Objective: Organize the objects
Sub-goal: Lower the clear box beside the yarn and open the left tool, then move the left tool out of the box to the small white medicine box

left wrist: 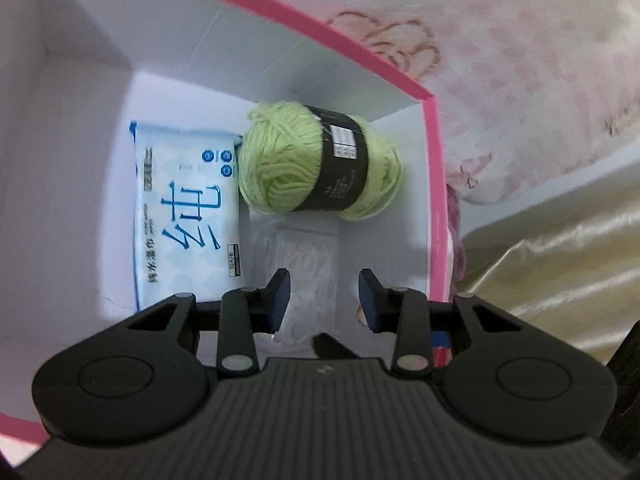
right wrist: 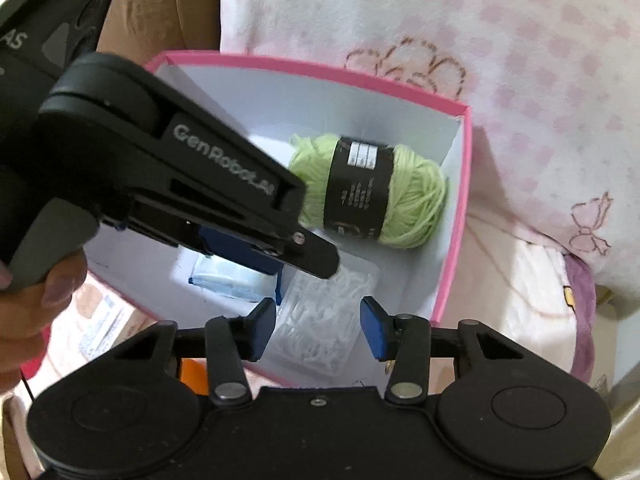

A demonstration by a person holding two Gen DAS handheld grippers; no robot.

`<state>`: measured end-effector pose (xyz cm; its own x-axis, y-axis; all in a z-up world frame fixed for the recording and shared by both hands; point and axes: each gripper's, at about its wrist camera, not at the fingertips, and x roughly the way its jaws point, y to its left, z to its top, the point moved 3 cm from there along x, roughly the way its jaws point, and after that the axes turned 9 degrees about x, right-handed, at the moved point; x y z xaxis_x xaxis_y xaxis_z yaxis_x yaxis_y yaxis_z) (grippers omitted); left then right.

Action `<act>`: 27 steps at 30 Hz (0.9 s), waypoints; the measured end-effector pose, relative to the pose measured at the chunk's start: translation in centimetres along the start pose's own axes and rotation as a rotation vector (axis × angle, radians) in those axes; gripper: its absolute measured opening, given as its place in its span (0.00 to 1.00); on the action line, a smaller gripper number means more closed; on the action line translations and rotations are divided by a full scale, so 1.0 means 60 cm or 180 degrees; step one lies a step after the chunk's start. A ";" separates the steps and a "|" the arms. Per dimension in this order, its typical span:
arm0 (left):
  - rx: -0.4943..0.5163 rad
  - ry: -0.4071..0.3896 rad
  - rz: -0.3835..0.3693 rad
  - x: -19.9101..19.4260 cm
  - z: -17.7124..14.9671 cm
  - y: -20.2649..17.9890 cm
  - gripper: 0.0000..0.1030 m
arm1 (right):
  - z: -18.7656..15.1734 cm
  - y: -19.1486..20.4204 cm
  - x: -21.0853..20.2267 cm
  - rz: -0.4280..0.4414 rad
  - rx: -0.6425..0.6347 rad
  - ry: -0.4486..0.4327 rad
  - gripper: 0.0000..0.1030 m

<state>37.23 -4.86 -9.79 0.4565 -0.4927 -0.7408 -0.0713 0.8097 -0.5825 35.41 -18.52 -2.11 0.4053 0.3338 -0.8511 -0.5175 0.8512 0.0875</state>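
Note:
A pink-rimmed box (left wrist: 434, 184) with white inner walls holds a green yarn ball (left wrist: 280, 168) with a black label, a blue-and-white wet-wipes pack (left wrist: 184, 216) and a clear plastic case of white bits (left wrist: 304, 264). My left gripper (left wrist: 324, 296) is open and empty, inside the box just above the clear case. In the right wrist view the box (right wrist: 456, 216), the yarn ball (right wrist: 412, 208), the clear case (right wrist: 320, 320) and part of the wipes pack (right wrist: 228, 280) show. My right gripper (right wrist: 318, 328) is open and empty above the box's near edge. The left gripper's body (right wrist: 180, 176) crosses this view.
The box sits on a pink-and-white patterned blanket (right wrist: 480, 40). A gold satin fabric (left wrist: 560, 264) lies to the right. A brown cardboard box (right wrist: 160, 4) stands behind. A hand (right wrist: 24, 312) holds the left gripper's handle.

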 end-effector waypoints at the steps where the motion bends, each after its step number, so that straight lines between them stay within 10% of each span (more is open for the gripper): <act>1: 0.0061 -0.0006 0.0043 -0.004 -0.003 -0.003 0.34 | -0.005 -0.001 -0.010 0.0033 0.0017 -0.0049 0.49; 27: 0.1108 -0.0121 0.0425 -0.294 -0.146 -0.098 0.40 | -0.075 0.077 -0.259 0.0314 -0.0036 -0.0603 0.59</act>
<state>21.84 -3.70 3.78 0.4968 -0.3685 -0.7857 0.1704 0.9292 -0.3281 23.32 -21.58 9.16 0.4862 0.4865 -0.7259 -0.5697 0.8064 0.1588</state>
